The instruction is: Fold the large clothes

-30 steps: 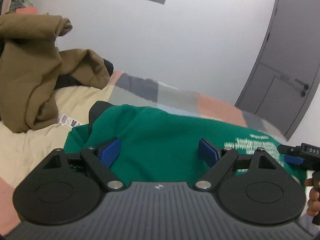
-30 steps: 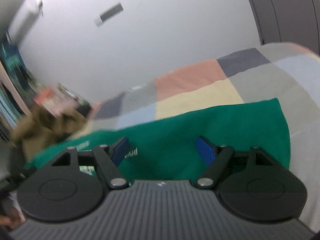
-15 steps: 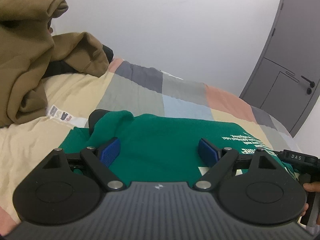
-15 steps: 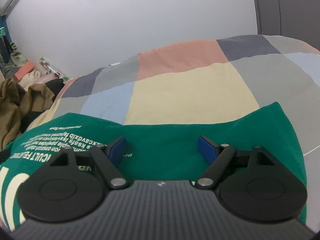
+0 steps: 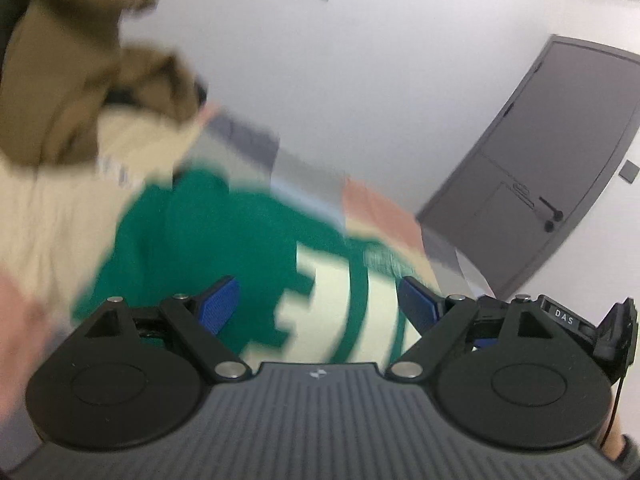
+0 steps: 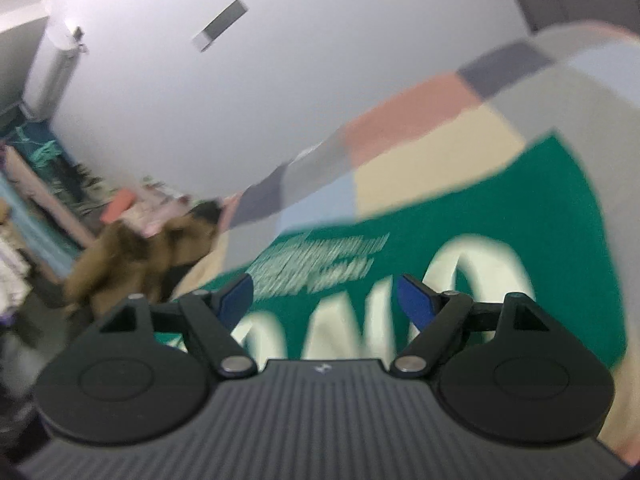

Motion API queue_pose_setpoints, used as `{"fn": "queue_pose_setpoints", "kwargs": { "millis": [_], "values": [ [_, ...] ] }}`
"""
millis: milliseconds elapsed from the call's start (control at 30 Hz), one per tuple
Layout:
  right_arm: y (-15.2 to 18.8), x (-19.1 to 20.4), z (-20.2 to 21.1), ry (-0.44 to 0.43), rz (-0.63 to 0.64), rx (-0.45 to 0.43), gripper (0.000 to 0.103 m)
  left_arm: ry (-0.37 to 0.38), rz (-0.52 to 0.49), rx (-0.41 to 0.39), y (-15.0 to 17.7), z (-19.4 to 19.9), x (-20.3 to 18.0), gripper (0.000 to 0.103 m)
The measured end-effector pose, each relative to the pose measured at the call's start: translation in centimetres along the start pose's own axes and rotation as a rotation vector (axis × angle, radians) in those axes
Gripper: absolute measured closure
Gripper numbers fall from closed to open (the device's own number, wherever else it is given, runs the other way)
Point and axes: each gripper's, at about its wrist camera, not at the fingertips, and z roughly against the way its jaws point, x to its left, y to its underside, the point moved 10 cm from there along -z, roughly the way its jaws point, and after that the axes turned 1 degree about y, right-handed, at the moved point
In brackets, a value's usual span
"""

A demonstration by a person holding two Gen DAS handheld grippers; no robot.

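- Left claw (image 5: 316,300): wide apart, nothing gripped; over green shirt (image 5: 224,240).
- Right claw (image 6: 326,300): wide too, empty, over same shirt.
- Shirt flat on patchwork bed (image 6: 424,148), beside brown heap (image 5: 60,92).
- Judged soft, light, floppy; pinch hem or shoulder edges.

Both views are looking smeared and fuzzy. The small letters on the green shirt (image 6: 320,260) are blurring into streaks in the middle of the right wrist view, too fuzzy to read. The gripper bodies are hiding the shirt's near part at the bottom of both views. The brown clothes (image 5: 60,80) are running off the upper left edge of the left wrist view.
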Motion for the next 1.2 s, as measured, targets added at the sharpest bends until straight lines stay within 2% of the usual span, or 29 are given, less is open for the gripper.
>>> {"fn": "queue_pose_setpoints", "kwargs": {
  "millis": [67, 133, 233, 300, 367, 467, 500, 567, 633, 667, 733, 800, 867, 933, 1033, 1100, 1200],
  "values": [
    [2.3, 0.7, 0.7, -0.018, -0.004, 0.057, 0.021, -0.005, 0.064, 0.065, 1.7, -0.2, 0.7, 0.014],
    [4.4, 0.7, 1.3, -0.034, -0.045, 0.109, 0.021, 0.024, 0.134, 0.099, 3.0, -0.4, 1.3, 0.014],
    [7.0, 0.0, 1.4, -0.081, -0.198, 0.189, 0.021, 0.008, 0.191, 0.15, 4.2, -1.2, 2.6, 0.014],
    [8.3, -1.4, 0.9, -0.066, -0.292, 0.228, 0.021, 0.01, 0.259, 0.169, 4.6, -2.1, 3.8, 0.014],
    [8.7, -3.3, 0.3, -0.022, -0.373, 0.236, 0.021, 0.027, 0.353, 0.173, 4.9, -2.9, 5.3, 0.014],
    [8.1, -6.3, -0.2, 0.024, -0.512, 0.191, 0.021, 0.004, 0.448, 0.106, 4.5, -3.0, 7.5, 0.015],
    [7.8, -6.8, -0.3, 0.011, -0.551, 0.173, 0.021, 0.023, 0.471, 0.091, 4.2, -3.1, 7.8, 0.015],
    [6.7, -7.0, 0.0, -0.036, -0.597, 0.124, 0.021, 0.047, 0.49, 0.054, 3.3, -2.9, 8.0, 0.024],
    [5.1, -6.6, 0.7, -0.081, -0.602, 0.064, 0.029, 0.05, 0.46, 0.027, 2.4, -2.5, 7.8, 0.041],
    [4.4, -6.3, 1.0, -0.101, -0.594, 0.045, 0.032, 0.054, 0.445, 0.02, 2.1, -2.3, 7.5, 0.045],
    [3.0, -5.7, 1.3, -0.126, -0.552, 0.023, 0.045, 0.074, 0.42, -0.007, 1.2, -1.9, 7.0, 0.063],
    [2.3, -5.3, 1.2, -0.114, -0.497, 0.013, 0.072, 0.099, 0.406, -0.031, 0.0, -1.5, 6.5, 0.072],
    [1.1, -4.6, 1.0, -0.136, -0.454, -0.009, 0.083, 0.139, 0.368, -0.075, -2.1, -1.3, 5.5, 0.08],
    [-0.4, -3.6, 0.7, -0.17, -0.394, -0.045, 0.084, 0.166, 0.34, -0.124, -4.0, -1.2, 4.7, 0.089],
    [-2.2, -2.0, 0.6, -0.17, -0.274, -0.11, 0.086, 0.146, 0.294, -0.145, -6.2, -2.4, 4.5, 0.09],
    [-2.2, -2.3, 0.2, -0.149, -0.25, -0.106, 0.087, 0.116, 0.293, -0.13, -6.1, -3.5, 5.4, 0.091],
    [-0.7, -3.8, -1.5, -0.074, -0.244, -0.042, 0.087, 0.039, 0.286, -0.09, -4.7, -5.1, 7.3, 0.092]
  ]
}}
